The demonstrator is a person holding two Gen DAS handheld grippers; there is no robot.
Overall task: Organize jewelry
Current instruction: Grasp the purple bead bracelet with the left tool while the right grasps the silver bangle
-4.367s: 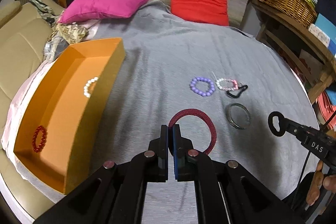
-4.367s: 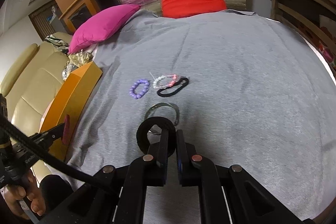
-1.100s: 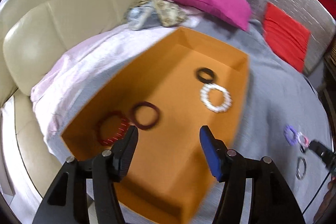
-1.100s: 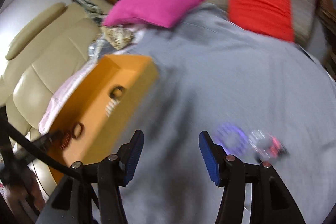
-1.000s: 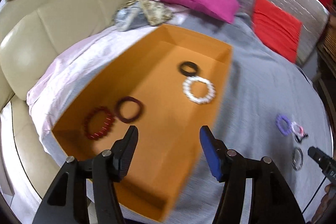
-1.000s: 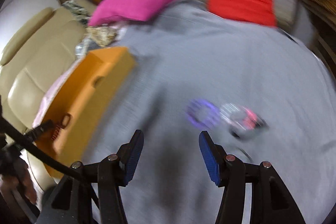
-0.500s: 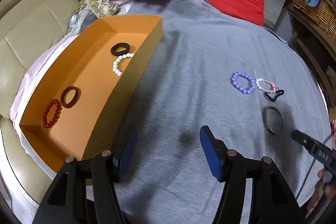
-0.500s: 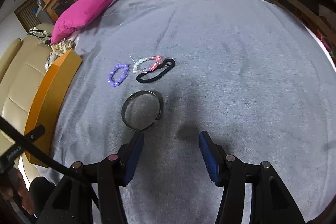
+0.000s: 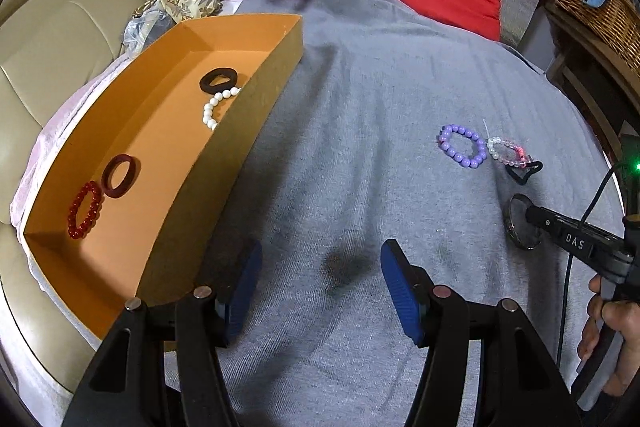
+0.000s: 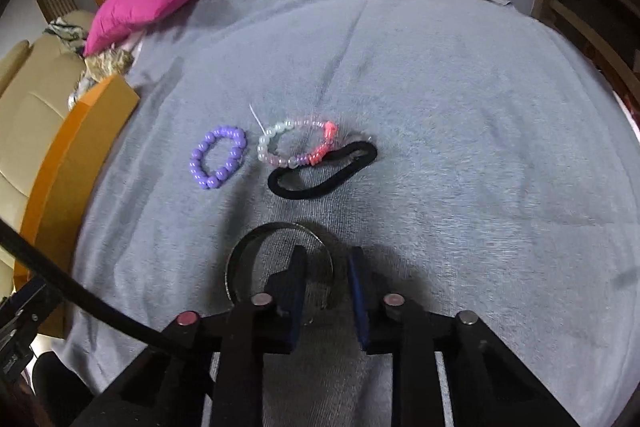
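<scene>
jaws of the right gripper [image 10: 325, 281] have just been closing, narrow astride the metal bangle's [image 10: 244, 251] rim, while the left gripper [image 9: 320, 279] gapes wide, empty, over grey cloth [image 9: 360, 107].

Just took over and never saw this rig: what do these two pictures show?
A person holds a two-fingered claw in each hand; a fisheye camera on each looks forward along it. Left view: the left claw hangs open, empty, over the grey cloth beside the orange cardboard box. Right view: the right claw has just been closing around the rim of the silver metal bangle, not yet pinching it. Beyond lie a purple bead bracelet, a pink-and-clear bead bracelet and a black hair tie.
</scene>
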